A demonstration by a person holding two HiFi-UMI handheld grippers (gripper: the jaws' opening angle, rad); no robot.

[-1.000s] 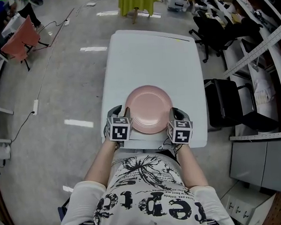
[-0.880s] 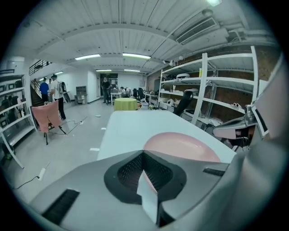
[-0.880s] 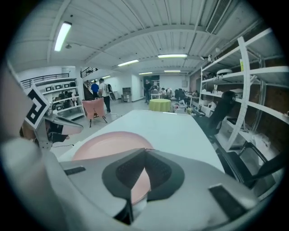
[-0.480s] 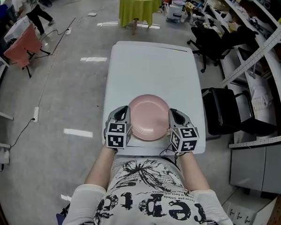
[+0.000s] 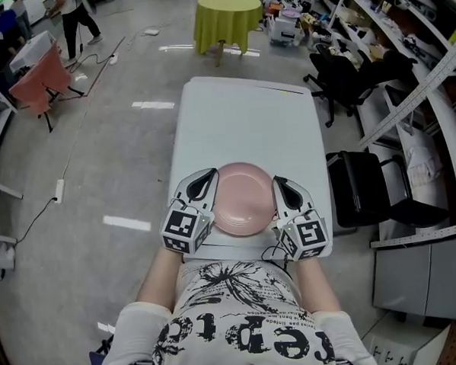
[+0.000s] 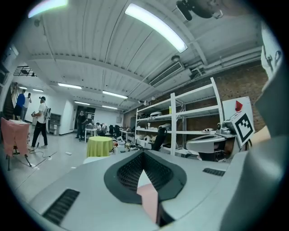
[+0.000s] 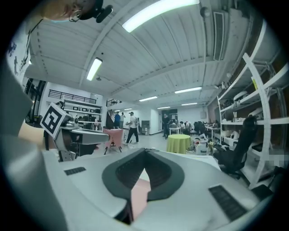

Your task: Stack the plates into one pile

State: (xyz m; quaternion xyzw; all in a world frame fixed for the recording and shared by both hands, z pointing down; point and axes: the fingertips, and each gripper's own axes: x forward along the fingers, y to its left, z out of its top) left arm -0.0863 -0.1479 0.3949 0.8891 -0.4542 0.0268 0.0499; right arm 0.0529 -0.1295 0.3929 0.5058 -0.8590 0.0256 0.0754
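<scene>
- Head view: the pink plate [image 5: 244,200] is over the near end of the white bench [image 5: 240,116], about midway between its left and right edges, with its near rim close to the near edge.
- I cannot tell from above whether the plate is clear of the bench top, or whether there is more than one plate in it.
- My left hand-held gripper [image 5: 204,185] is at the plate's left rim and my right hand-held gripper [image 5: 280,189] is at its right rim, so the plate lies between the two.
- Left gripper view: the dark ribbed jaws are clenched on a thin pink edge of the plate [image 6: 149,200], which sits low in the slot between them.
- Right gripper view: the jaws are likewise clamped on a pink edge of the plate [image 7: 139,196], grasping it from the other side.
- The far two thirds of the bench are bare.
- Beyond the bench's far edge stands a round table with a yellow-green cloth [image 5: 226,10].
- A black office chair [image 5: 344,65] stands off the bench's far right corner, and a second black chair [image 5: 361,182] is just beside the right edge.
- White shelves [image 6: 180,117] run along the wall on the right side of the room.
</scene>
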